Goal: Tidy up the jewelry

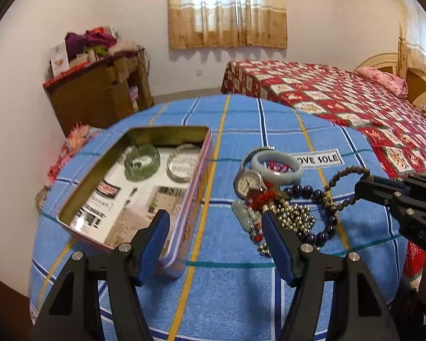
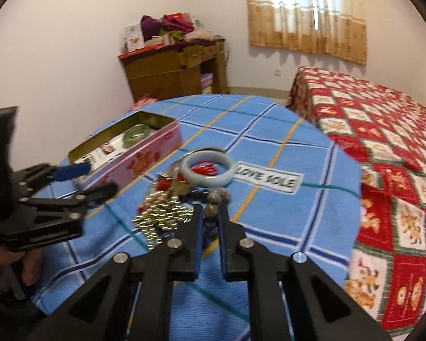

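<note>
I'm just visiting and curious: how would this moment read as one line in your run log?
task: organize jewelry | right gripper: shut on brown bead bracelet | left gripper: open, holding nothing | tin: green bangle inside

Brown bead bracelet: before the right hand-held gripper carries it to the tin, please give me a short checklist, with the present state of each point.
1. Right hand-held gripper shut on the brown bead bracelet: ok.
2. Bracelet free of the dark bead bracelet: cannot tell; they overlap.
3. Tin open: ok.
4. Free room in tin beside the green bangle and silver ring: ok.
5. Left hand-held gripper open and holding nothing: ok.
6. Left hand-held gripper out of the path to the tin: not ok; it is between pile and tin.
</note>
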Motion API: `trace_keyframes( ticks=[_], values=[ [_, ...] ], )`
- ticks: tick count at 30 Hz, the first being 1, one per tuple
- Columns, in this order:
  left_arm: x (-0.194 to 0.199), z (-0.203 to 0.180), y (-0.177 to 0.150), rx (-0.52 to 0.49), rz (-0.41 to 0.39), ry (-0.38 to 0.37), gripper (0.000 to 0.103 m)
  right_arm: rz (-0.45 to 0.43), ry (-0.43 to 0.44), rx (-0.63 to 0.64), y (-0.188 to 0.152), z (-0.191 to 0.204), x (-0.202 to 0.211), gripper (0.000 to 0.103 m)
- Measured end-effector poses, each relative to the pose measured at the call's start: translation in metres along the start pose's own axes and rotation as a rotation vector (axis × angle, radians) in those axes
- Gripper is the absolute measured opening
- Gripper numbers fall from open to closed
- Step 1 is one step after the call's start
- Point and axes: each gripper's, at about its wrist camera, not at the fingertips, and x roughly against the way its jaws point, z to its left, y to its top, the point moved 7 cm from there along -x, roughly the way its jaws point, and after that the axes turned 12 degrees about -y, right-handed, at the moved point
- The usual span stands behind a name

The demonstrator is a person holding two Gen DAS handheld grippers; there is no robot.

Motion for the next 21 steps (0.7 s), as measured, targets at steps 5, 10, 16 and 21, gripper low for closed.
trace_keyframes(
  ticks=[5, 10, 16, 21],
  values=[
    [-0.009, -0.007, -0.002, -0.010, 0.033, -0.035, 0.055, 0.021, 0.012, 0.019, -0.008, 0.009, -0.010, 0.012],
    [-0.025, -0.019, -0.004, -0.022, 0.091, -0.089, 0.046, 0.029, 0.019, 0.024, -0.012, 0.009, -0.012, 0.012],
    [-0.040, -0.025, -0.004, -0.009, 0.133, -0.132, 0.044, 0.032, 0.024, 0.021, -0.014, 0.009, -0.013, 0.012],
    [-0.054, -0.022, -0.011, 0.041, 0.181, -0.184, 0.027, 0.033, 0.025, 0.023, -0.015, 0.010, -0.013, 0.012]
  ],
)
